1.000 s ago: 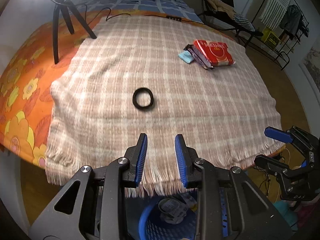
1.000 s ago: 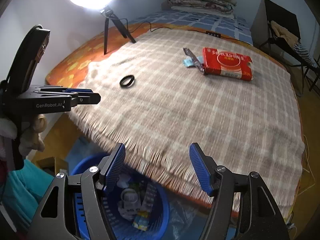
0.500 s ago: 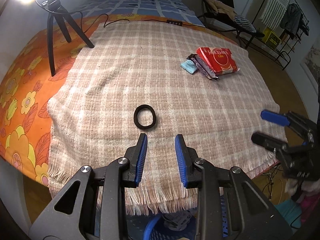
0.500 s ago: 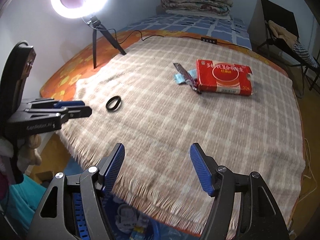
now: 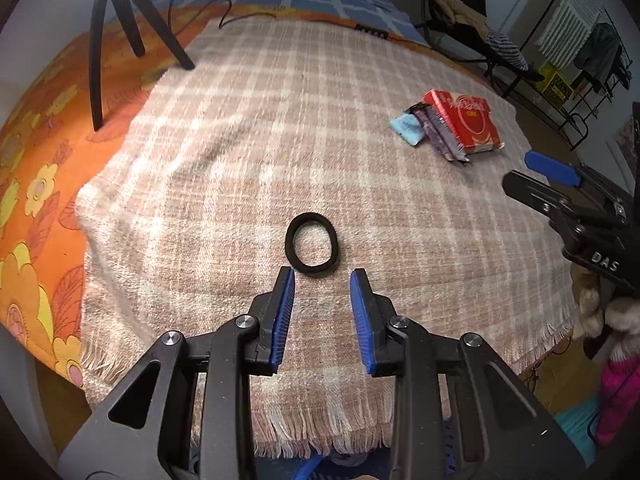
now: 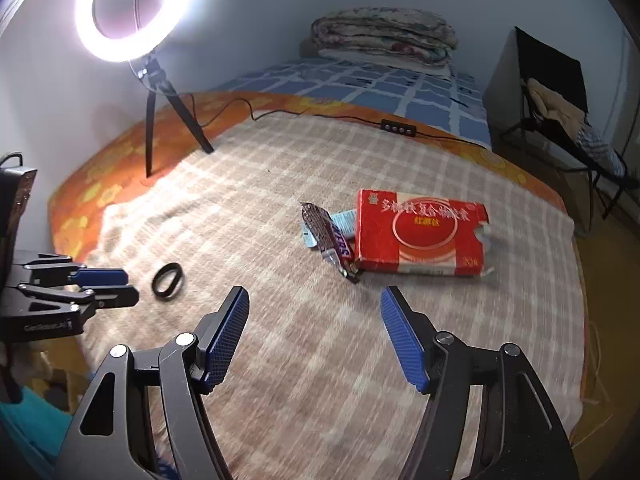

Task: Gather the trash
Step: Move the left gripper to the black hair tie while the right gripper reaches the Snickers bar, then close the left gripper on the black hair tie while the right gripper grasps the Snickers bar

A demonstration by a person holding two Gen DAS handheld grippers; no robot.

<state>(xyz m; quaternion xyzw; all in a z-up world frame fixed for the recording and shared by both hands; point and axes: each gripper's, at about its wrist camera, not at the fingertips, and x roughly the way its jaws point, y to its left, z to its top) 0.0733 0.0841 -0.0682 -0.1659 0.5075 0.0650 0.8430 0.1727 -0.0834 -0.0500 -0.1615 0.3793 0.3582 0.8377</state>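
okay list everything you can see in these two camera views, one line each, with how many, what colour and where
hair band: one, black, flat on the blanket just ahead of the left claw
box: one, red, on the blanket's far right part
candy wrapper: one, dark, against the box's left side
packet: one, light blue, partly under the wrapper
blanket: one, beige and white check, fringed, over the bed
sheet: one, orange with flowers, under the blanket
ring light: one, lit, on a black tripod at the far left
folded quilt: one, at the bed's far end
left claw: blue pads, open, empty
right claw: blue pads, open, empty
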